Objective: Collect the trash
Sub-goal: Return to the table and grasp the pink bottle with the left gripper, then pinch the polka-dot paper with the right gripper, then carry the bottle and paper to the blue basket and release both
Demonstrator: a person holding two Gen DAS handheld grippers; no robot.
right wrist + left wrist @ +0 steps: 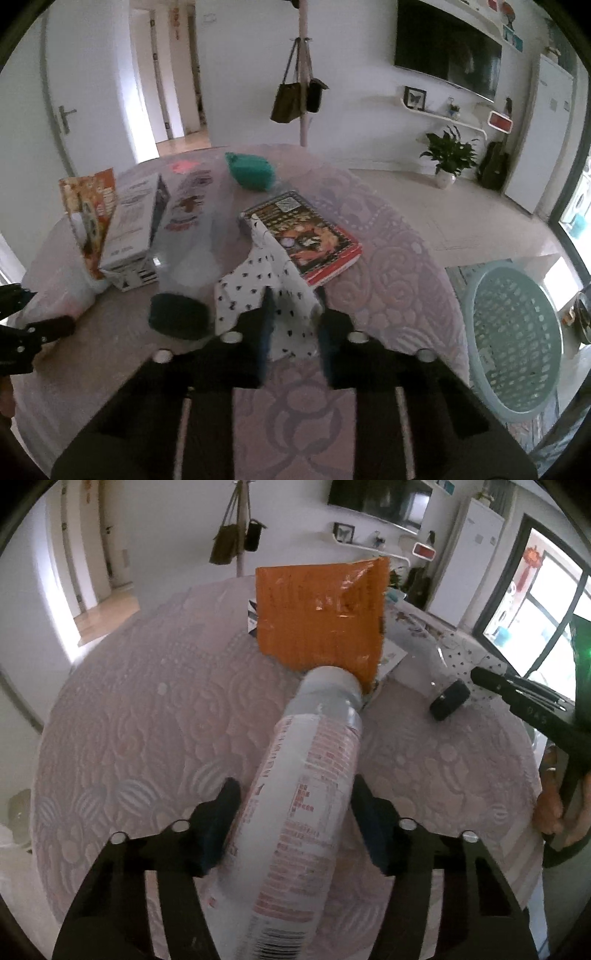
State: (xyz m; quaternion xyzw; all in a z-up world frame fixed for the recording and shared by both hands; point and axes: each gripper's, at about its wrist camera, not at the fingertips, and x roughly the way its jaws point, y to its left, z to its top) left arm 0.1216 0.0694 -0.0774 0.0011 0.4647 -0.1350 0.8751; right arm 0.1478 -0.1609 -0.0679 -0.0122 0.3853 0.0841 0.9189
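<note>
L gripper clamped on a white plastic bottle, both fingers pressed to its sides; bottle points away from me, grey cap end farthest, held above the table. Label: red/pink print + a barcode near my end, too blurred to read. No brand legible.

Just past the cap: 1 orange packet, crinkled, shiny tape on it, faint print, unreadable. Stands on the tabletop, partly behind the bottle. Small dark pouch to the right of it, lying on the cloth.

R gripper closed on a white cloth w/ black dots, fabric pinched between the fingers and pulled up off the table into a peak. R gripper also seen from L cam at far right.

Around the cloth, R cam: 1 book w/ dark, busy cover and red edge, partly under the cloth tip; 1 white carton w/ lines of text, too small to read; 1 orange-red snack box beside it; 1 clear bag w/ red-black logo, wording unreadable; 1 teal pouch at far edge; dark pouch just left of my fingers.

1 pale green laundry basket on the floor, right of the table.
</note>
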